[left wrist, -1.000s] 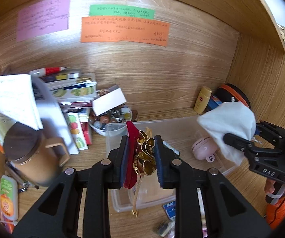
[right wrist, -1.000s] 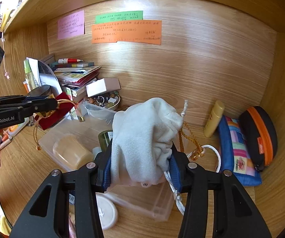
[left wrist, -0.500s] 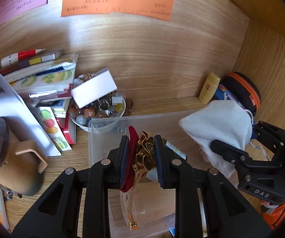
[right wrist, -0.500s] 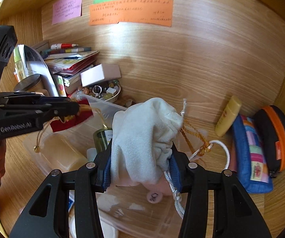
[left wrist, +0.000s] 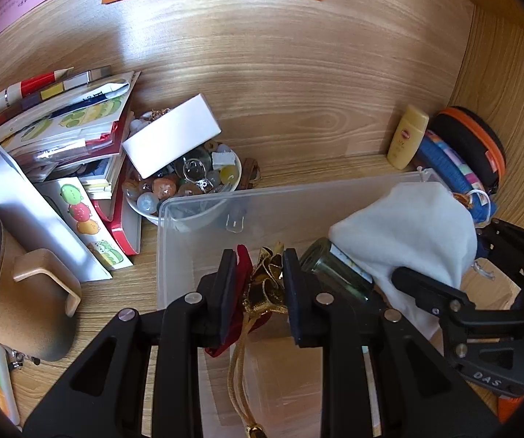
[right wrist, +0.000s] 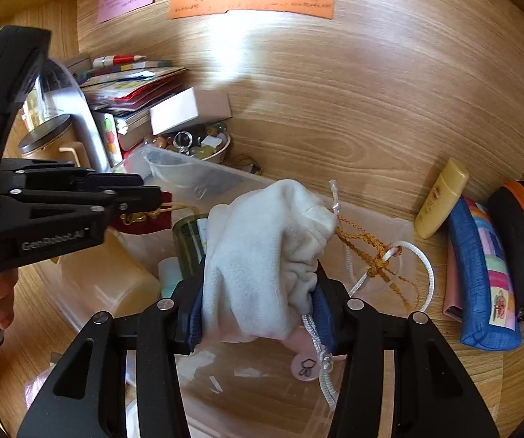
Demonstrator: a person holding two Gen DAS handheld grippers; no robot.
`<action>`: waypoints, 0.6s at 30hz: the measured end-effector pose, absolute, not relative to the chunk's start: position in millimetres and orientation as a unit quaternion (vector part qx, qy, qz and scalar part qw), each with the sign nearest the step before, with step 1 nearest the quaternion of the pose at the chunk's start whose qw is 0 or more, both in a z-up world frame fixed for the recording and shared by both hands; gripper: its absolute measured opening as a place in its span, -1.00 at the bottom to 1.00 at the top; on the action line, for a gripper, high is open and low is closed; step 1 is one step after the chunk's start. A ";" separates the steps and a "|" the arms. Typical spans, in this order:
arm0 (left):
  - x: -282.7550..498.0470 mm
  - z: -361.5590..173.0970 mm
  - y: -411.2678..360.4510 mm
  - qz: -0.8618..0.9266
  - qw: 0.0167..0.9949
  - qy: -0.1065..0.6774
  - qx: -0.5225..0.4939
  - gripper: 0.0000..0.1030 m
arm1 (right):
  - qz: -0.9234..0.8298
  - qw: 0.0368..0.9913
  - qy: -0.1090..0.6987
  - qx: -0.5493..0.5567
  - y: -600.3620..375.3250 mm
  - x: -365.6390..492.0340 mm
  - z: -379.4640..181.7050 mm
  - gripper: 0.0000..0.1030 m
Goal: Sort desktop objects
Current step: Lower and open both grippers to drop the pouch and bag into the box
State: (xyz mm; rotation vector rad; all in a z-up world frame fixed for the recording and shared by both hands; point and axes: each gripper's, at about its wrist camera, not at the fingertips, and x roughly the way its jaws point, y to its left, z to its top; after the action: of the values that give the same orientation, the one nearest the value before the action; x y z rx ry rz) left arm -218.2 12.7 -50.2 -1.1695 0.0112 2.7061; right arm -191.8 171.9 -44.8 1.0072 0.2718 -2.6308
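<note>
Two soft pouches held over the clear bin (left wrist: 196,215)

Left hand-held gripper (left wrist: 256,284) is clamped on a red pouch (left wrist: 241,261) with gold cord; right hand-held gripper (right wrist: 258,292) pinches a white bag (right wrist: 262,241); both hang above the bin; likely light, limp, best gripped at the gathered neck.

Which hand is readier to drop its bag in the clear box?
Probably the right. Its tongs hold the white bag over the middle of the box. The left tongs hold the red bag nearer the box's edge.
</note>
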 end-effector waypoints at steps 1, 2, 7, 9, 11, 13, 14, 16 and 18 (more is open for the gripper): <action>-220.0 -51.6 12.0 0.913 0.094 0.002 -0.397 -0.54 | -0.918 0.156 0.096 0.352 170.8 -191.1 -45.4 -0.12; -221.1 -52.8 10.9 0.912 0.091 0.002 -0.399 -0.54 | -0.917 0.157 0.099 0.352 169.8 -190.3 -46.3 -0.12; -224.2 -58.9 8.3 0.910 0.081 0.010 -0.408 -0.45 | -0.916 0.162 0.100 0.353 167.9 -189.6 -47.6 -0.07; -224.1 -58.8 11.2 0.910 0.082 0.015 -0.407 -0.36 | -0.916 0.165 0.096 0.353 168.2 -189.5 -47.6 -0.05; -222.2 -58.1 13.5 0.910 0.086 0.022 -0.405 -0.24 | -0.917 0.164 0.101 0.350 166.6 -188.3 -48.3 -0.04; -220.0 -56.3 16.2 0.912 0.084 0.033 -0.401 -0.03 | -0.917 0.160 0.114 0.346 163.4 -186.7 -49.5 -0.02; -219.1 -55.2 17.1 0.913 0.081 0.037 -0.397 0.03 | -0.918 0.158 0.115 0.345 162.8 -186.3 -49.3 0.00; -217.9 -53.2 17.3 0.916 0.079 0.041 -0.392 0.18 | -0.918 0.158 0.116 0.344 163.5 -186.2 -48.8 0.04; -217.7 -52.7 16.9 0.917 0.078 0.044 -0.390 0.18 | -0.920 0.156 0.120 0.340 163.7 -185.6 -48.3 0.06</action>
State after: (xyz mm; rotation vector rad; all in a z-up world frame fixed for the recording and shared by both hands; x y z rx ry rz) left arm -217.7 16.9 -52.7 -1.1672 0.1318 2.7451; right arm -185.6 163.7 -48.3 0.9732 0.3437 -2.6328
